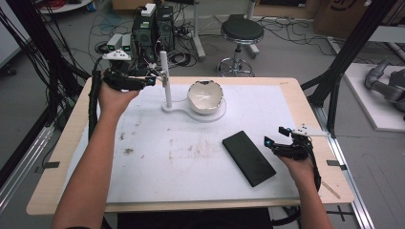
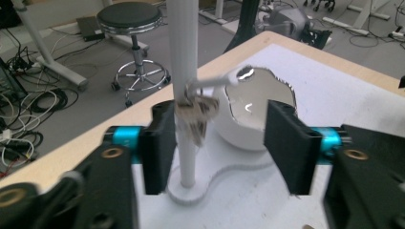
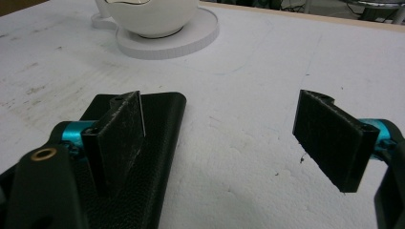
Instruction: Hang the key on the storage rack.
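A white stand's upright post (image 2: 184, 71) rises between the jaws of my left gripper (image 2: 219, 143), close to the left jaw. The gripper is open. A blurred bunch of keys (image 2: 197, 118) hangs from a short white arm on the post. Behind it a white bowl (image 2: 258, 102) sits on the stand's round base. In the high view the left gripper (image 1: 152, 80) is beside the post (image 1: 165, 78), left of the bowl (image 1: 205, 97). My right gripper (image 1: 275, 136) is open just right of a black leather case (image 1: 248, 157). Its left jaw hangs over the case (image 3: 160, 138).
The stand's base plate (image 3: 196, 38) lies at the back middle of the white mat (image 1: 167, 162). Off the table's far edge stand a black stool (image 1: 241, 31), computer towers (image 1: 153, 28) and floor cables. Black frame posts (image 1: 334, 81) rise at the table's right.
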`<action>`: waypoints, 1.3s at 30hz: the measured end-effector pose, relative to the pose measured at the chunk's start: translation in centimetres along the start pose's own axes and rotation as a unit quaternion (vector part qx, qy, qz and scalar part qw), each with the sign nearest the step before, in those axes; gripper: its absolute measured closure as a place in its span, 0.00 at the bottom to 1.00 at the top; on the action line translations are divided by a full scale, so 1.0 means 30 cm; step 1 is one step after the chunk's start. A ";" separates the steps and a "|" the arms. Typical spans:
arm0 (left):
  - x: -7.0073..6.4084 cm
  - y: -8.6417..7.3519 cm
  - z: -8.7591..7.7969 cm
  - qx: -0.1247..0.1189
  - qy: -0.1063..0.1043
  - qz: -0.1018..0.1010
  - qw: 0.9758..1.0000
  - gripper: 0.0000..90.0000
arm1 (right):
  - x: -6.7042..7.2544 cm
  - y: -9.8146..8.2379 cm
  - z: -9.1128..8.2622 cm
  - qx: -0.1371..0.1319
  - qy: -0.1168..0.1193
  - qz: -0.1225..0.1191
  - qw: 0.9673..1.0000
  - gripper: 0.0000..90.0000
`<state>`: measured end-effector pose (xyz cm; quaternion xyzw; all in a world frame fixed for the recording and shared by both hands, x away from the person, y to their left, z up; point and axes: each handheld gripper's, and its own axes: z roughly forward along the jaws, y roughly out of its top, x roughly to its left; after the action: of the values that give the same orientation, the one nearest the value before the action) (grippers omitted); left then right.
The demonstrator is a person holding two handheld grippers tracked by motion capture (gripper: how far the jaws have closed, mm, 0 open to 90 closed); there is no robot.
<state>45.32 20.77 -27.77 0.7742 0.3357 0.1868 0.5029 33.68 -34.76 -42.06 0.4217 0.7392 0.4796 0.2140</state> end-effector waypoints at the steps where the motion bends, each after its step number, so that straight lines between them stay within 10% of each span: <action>1: -0.006 -0.014 -0.007 0.000 -0.001 0.002 1.000 0.46 | 0.000 0.000 0.000 0.000 0.000 0.000 1.000 0.20; 19: -0.103 -0.303 -0.052 0.001 -0.076 -0.011 0.997 0.21 | 0.004 0.000 -0.004 0.001 0.002 0.003 1.000 0.20; 39: -0.167 -0.515 -0.011 0.023 -0.094 -0.029 0.995 0.02 | -0.002 -0.010 -0.004 0.004 0.001 0.005 1.000 0.20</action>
<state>36.45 21.59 -41.35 0.7900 0.3130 0.0905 0.5193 33.49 -34.92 -42.28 0.4260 0.7390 0.4783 0.2087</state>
